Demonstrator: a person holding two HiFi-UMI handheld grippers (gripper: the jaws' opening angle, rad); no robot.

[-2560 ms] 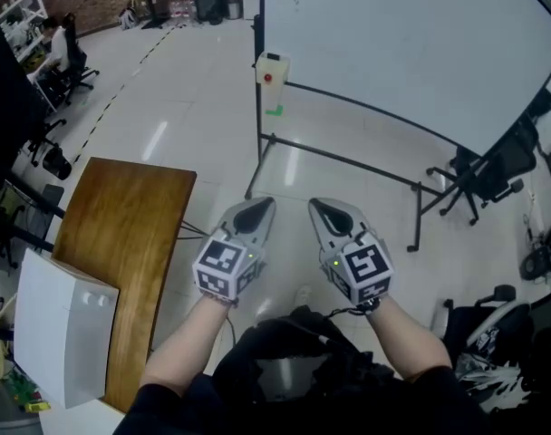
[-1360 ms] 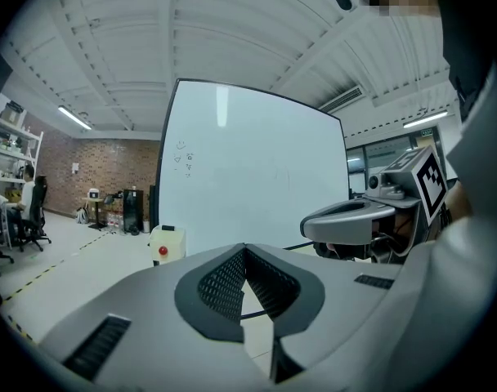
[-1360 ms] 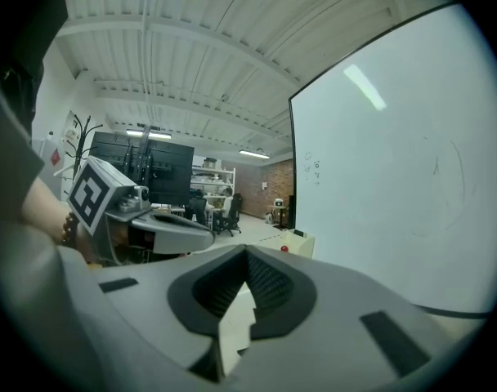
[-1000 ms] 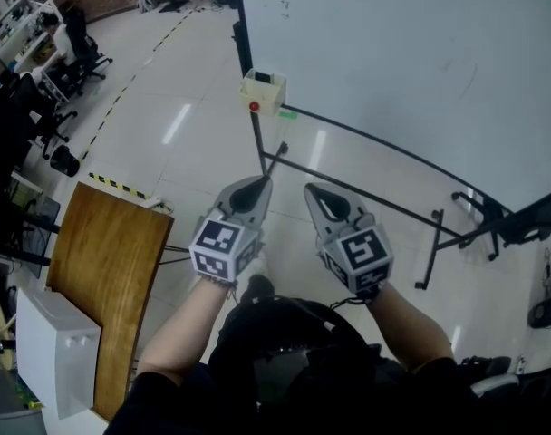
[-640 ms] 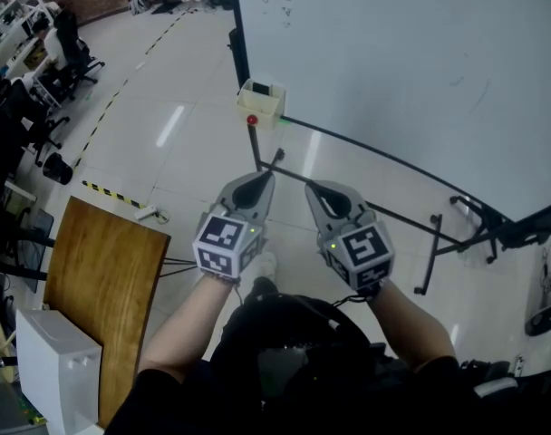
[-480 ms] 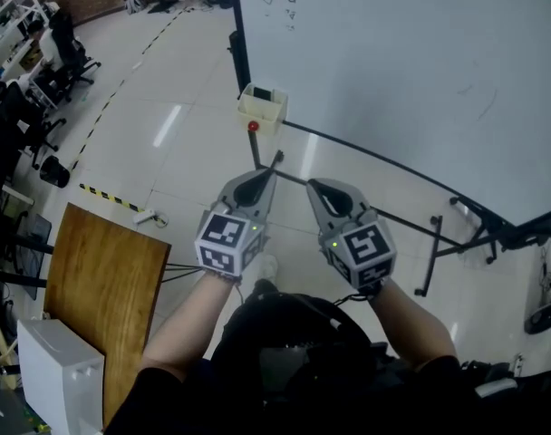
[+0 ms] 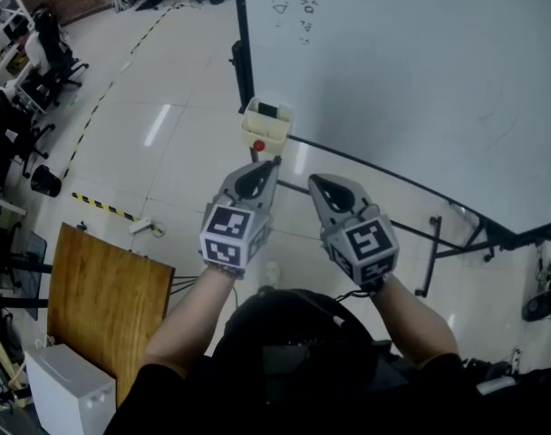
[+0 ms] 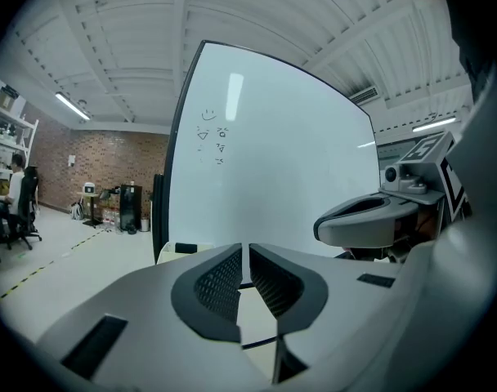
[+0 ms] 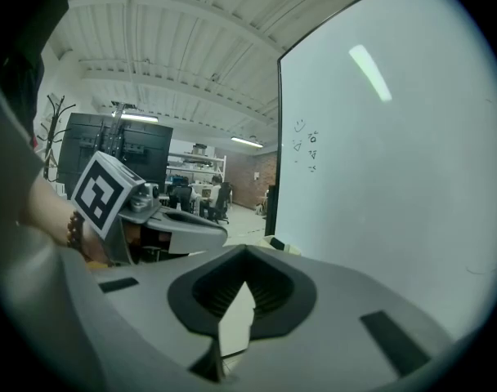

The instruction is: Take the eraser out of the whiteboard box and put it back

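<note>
Now that I have walked closer, the box (image 7: 265, 130) sits just above my left gripper (image 7: 272, 162) at mid-frame, the dark eraser (image 7: 268, 111) lying inside. My left jaws have just been parting slightly, empty, ready to reach; my right gripper (image 7: 314, 182) is clenched on nothing.

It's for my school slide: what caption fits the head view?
Left gripper, empty jaws just opening, and shut right gripper point toward the box on the whiteboard, eraser inside.
</note>
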